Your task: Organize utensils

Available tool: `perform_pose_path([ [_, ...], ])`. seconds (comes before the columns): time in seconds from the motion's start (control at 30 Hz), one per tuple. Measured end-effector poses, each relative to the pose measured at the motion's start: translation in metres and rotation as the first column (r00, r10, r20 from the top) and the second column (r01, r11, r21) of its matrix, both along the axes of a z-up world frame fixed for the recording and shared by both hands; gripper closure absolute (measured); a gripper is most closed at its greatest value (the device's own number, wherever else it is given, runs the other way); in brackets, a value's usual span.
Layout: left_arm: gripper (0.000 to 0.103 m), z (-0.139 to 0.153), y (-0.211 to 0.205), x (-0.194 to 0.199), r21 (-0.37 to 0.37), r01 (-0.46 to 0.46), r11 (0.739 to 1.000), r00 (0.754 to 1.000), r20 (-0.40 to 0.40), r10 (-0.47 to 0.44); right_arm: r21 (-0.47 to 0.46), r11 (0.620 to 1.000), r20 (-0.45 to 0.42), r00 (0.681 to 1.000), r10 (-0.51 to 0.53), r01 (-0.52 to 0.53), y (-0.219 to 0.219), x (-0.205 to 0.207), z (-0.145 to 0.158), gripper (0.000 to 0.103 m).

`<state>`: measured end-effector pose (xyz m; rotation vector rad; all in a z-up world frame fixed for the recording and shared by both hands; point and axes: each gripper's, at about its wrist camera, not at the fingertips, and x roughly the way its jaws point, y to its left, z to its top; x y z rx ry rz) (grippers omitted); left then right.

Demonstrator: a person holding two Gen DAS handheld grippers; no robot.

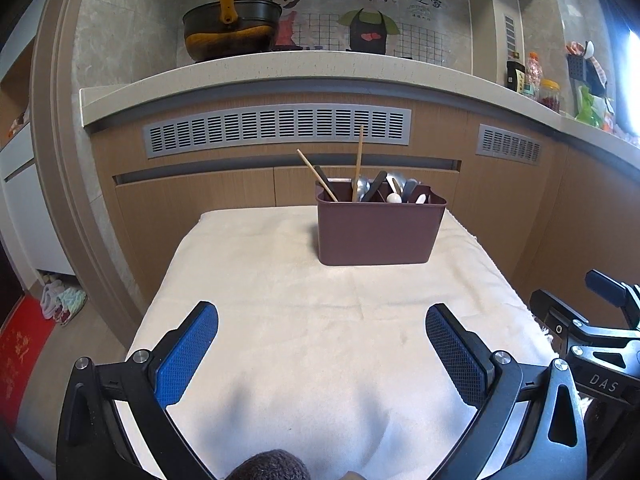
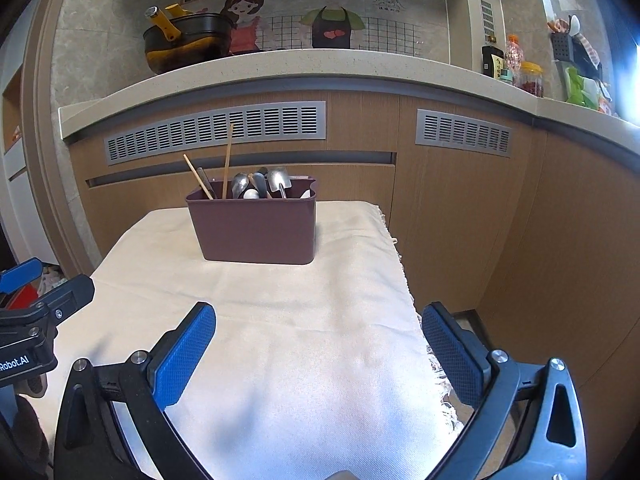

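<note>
Both tools, left tool (image 1: pixel 322 344) and right tool (image 2: pixel 319 344), gape empty; careless reaching risks toppling the far brown plastic utensil caddy (image 1: pixel 380 228) on the cloth-covered surface (image 1: pixel 280 300).

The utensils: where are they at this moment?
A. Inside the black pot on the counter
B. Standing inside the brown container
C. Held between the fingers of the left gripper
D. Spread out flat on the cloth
B: chopsticks and spoons stick up out of the brown container, the cloth around it is bare, and both grippers, left and right, are open and hold nothing.
</note>
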<state>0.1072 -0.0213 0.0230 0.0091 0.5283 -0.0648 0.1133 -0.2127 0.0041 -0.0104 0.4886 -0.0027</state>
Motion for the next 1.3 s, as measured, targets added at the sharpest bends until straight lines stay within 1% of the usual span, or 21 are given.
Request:
perform_pose_path([
  [1.3,0.000,-0.0046,-0.0005,0.0042,0.015,0.016,1.000,1.000,-0.021,-0.016,-0.003,1.000,0.004,1.000,0.015,-0.015,0.0013,-0.0025,0.0019,0.000],
])
